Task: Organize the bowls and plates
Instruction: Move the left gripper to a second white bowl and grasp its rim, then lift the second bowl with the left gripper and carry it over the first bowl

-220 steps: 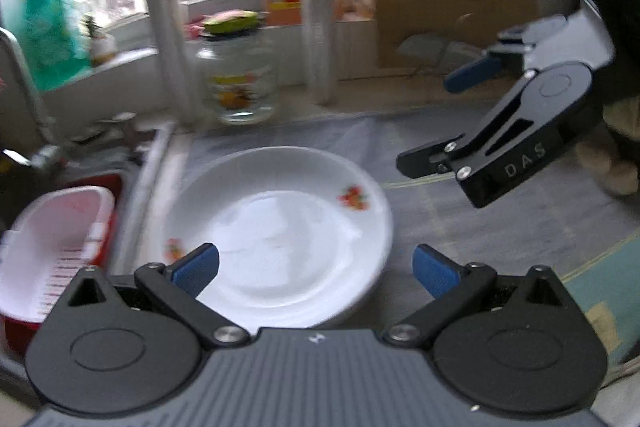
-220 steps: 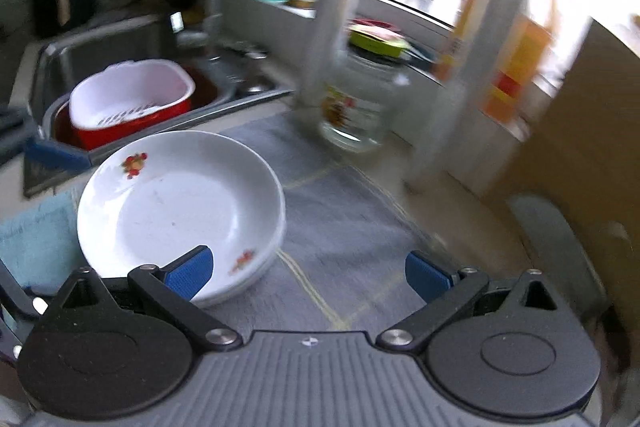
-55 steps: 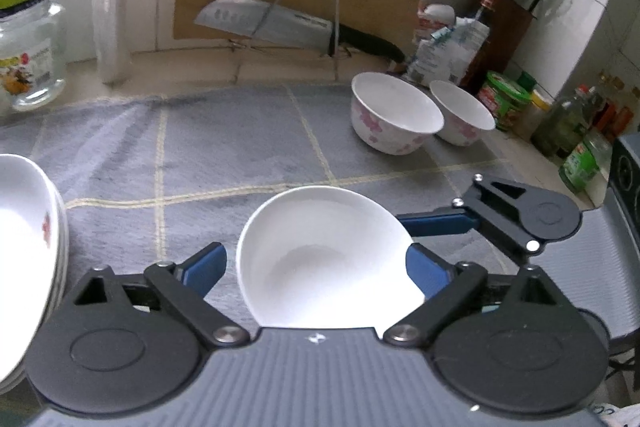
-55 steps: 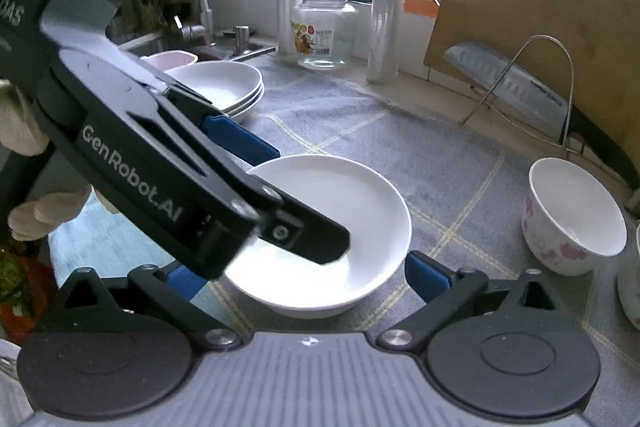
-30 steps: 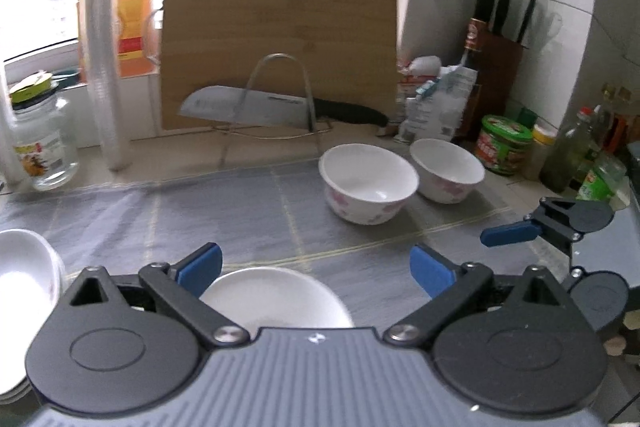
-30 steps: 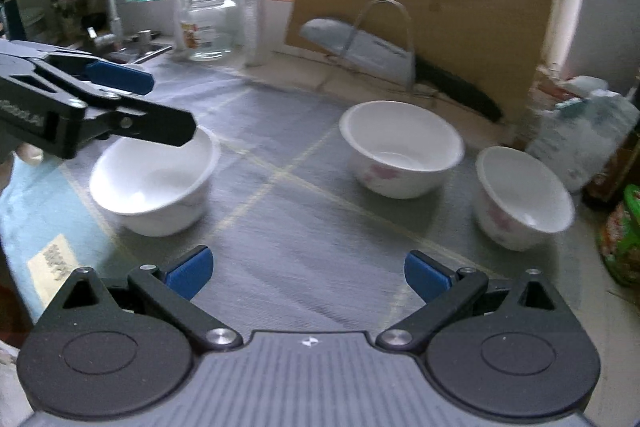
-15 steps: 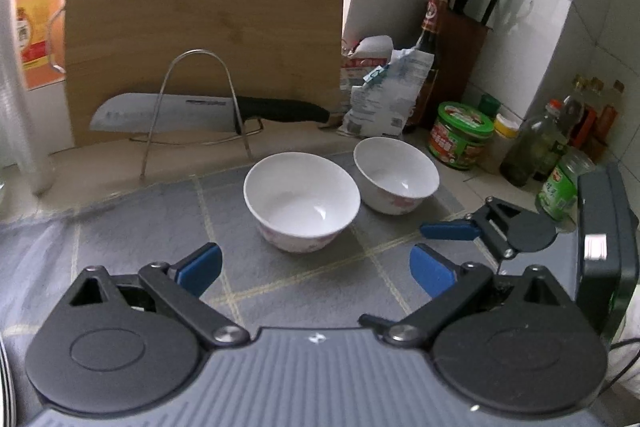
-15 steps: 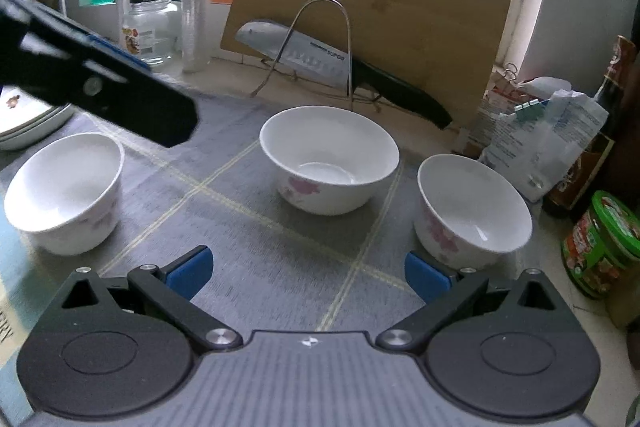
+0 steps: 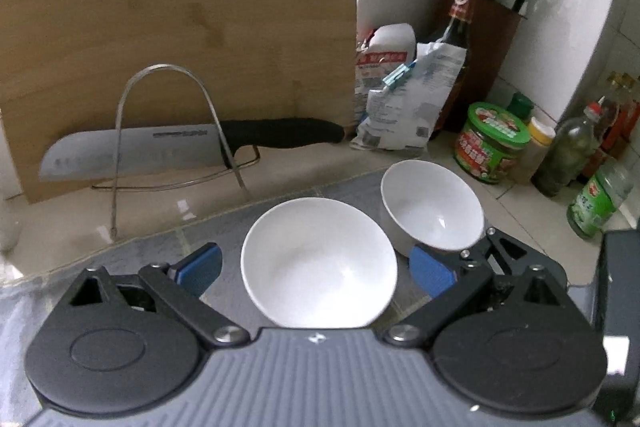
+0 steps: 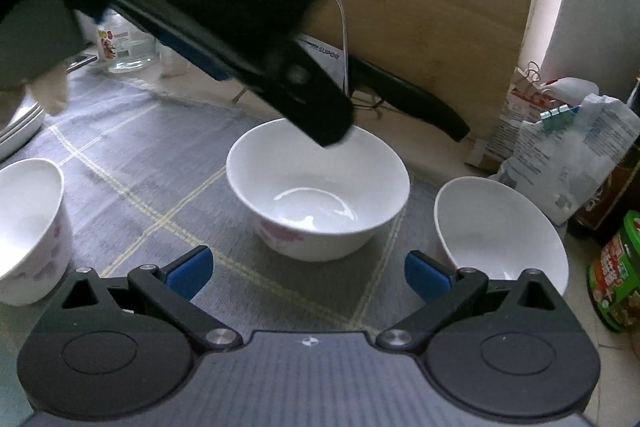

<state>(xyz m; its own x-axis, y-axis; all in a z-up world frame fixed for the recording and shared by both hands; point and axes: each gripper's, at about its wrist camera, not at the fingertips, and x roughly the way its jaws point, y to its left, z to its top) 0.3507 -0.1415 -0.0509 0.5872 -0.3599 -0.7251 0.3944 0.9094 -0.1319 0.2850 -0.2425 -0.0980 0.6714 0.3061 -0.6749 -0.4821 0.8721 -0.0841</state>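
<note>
Three white bowls sit on the grey mat [image 10: 132, 163] before a leaning cutting board [image 9: 176, 7]: a left bowl [image 10: 28, 227], a middle bowl [image 10: 316, 187] and a right bowl [image 10: 500, 231]. Left gripper [image 9: 316, 269], spread wide and empty, hovers over the middle bowl. Right gripper [image 10: 306, 273], also wide and empty, sits near the middle and right bowls.

White round ceramic bowl [image 10: 318, 187] at centre of my right view: pink floral print on its outer wall. White ceramic bowl [image 10: 28, 223] at left edge: fainter pink-purple flowers. Plain white bowl [image 10: 500, 231] at right. Grey woven mat [image 10: 132, 163]: pale yellow grid lines. My left gripper [image 9: 316, 269]: black, blue pads. Green-lidded jar [image 9: 494, 143], red label.
</note>
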